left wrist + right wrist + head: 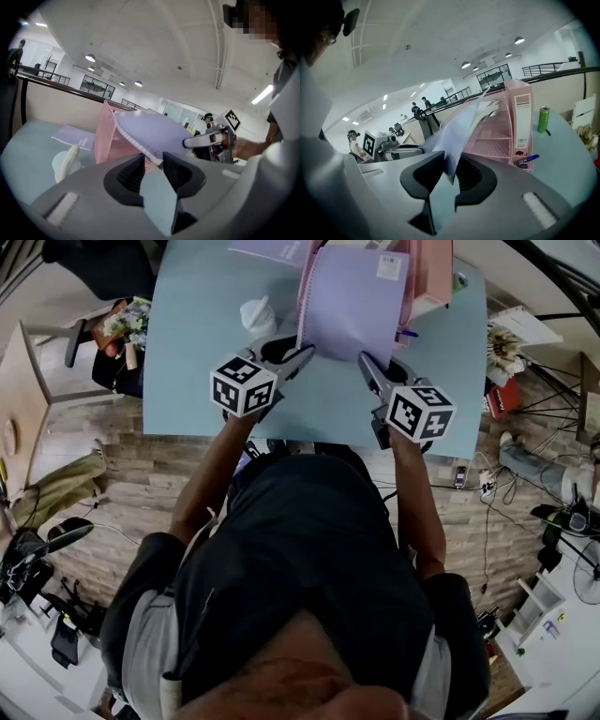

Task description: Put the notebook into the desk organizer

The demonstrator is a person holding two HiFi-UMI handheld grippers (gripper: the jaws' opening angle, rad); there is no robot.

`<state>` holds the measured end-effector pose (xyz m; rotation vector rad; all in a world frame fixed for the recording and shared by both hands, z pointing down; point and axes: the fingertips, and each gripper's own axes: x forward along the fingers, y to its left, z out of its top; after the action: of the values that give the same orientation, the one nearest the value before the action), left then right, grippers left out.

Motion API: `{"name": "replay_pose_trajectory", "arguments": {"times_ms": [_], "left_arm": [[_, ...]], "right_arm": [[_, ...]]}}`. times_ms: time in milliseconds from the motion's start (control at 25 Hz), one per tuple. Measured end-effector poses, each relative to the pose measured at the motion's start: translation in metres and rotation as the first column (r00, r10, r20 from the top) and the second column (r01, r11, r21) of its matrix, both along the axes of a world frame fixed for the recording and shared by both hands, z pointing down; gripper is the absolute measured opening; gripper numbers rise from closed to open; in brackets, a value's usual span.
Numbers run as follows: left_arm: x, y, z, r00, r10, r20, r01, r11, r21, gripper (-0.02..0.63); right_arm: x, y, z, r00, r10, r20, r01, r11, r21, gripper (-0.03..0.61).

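A lilac spiral-bound notebook (352, 301) is held up off the pale blue table (202, 352), tilted toward the pink mesh desk organizer (431, 273). My left gripper (305, 354) is shut on its near left corner by the spiral edge (140, 144). My right gripper (364, 359) is shut on its near right corner, and the notebook (457, 133) rises between the pads in the right gripper view. The notebook (152, 131) lies against the organizer (110, 138) in the left gripper view. The organizer's tiers (497, 136) stand just behind the sheet.
A second lilac booklet (277, 249) lies flat at the table's far side. A white tape dispenser (258, 315) sits left of the notebook. A green can (542, 119) and a blue pen (532, 158) sit by the organizer. A wooden chair (23, 390) stands at left.
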<state>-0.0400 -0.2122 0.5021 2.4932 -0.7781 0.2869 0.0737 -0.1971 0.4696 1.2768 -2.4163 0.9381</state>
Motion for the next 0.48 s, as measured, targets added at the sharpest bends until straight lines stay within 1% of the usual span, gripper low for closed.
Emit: {"name": "replay_pose_trajectory", "arguments": {"times_ms": [160, 480], "left_arm": [[-0.006, 0.016, -0.003, 1.000, 0.016, 0.026, -0.017, 1.000, 0.022, 0.179], [-0.013, 0.052, -0.003, 0.998, 0.049, 0.038, -0.051, 0.998, 0.030, 0.179]], "right_arm": [[-0.007, 0.017, -0.002, 1.000, 0.009, -0.008, -0.009, 1.000, 0.012, 0.072], [-0.014, 0.056, 0.000, 0.999, 0.042, -0.010, -0.042, 0.999, 0.019, 0.072]]}}
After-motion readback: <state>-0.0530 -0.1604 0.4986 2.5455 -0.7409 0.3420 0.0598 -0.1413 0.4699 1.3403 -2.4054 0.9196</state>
